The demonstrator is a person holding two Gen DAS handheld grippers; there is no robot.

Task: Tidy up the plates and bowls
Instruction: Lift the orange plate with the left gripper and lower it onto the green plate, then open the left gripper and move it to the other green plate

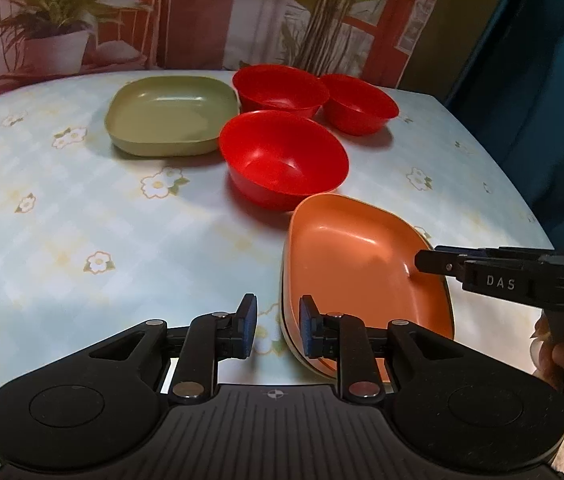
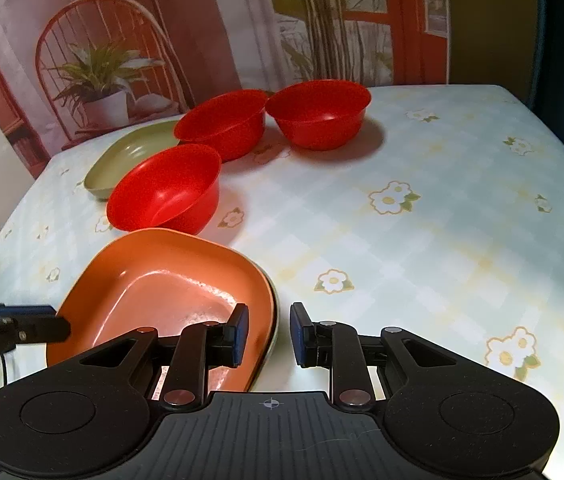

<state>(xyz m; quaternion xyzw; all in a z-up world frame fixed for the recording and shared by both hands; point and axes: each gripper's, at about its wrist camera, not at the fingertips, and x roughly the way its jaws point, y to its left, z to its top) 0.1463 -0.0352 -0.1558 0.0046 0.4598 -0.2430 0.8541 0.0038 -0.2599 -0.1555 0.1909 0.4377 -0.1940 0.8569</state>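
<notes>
The left tongs (image 1: 274, 326) sit low at the near-left rim of the orange plate (image 1: 361, 264), fingers apart, one on each side of that rim, not clamped. The right tongs (image 2: 268, 334) sit at the plate's opposite rim, fingers likewise apart and straddling the edge. In the left view the right tongs reach in from the side with their tip at the plate's far rim, and part of the person's hand (image 1: 553, 356) shows behind them.

The orange plate rests on a paler plate whose edge peeks out beneath it. Just beyond the orange plate stands a red bowl (image 1: 283, 160); farther back are two more red bowls (image 1: 280, 88) (image 1: 359, 104), touching or nearly so. A green plate (image 1: 170, 114) lies to the left of them.

The surface (image 1: 82, 220) wears a pale blue checked cloth with white flowers. Behind it hangs a printed backdrop (image 1: 82, 12) of potted plants, a red chair and a red window frame.
</notes>
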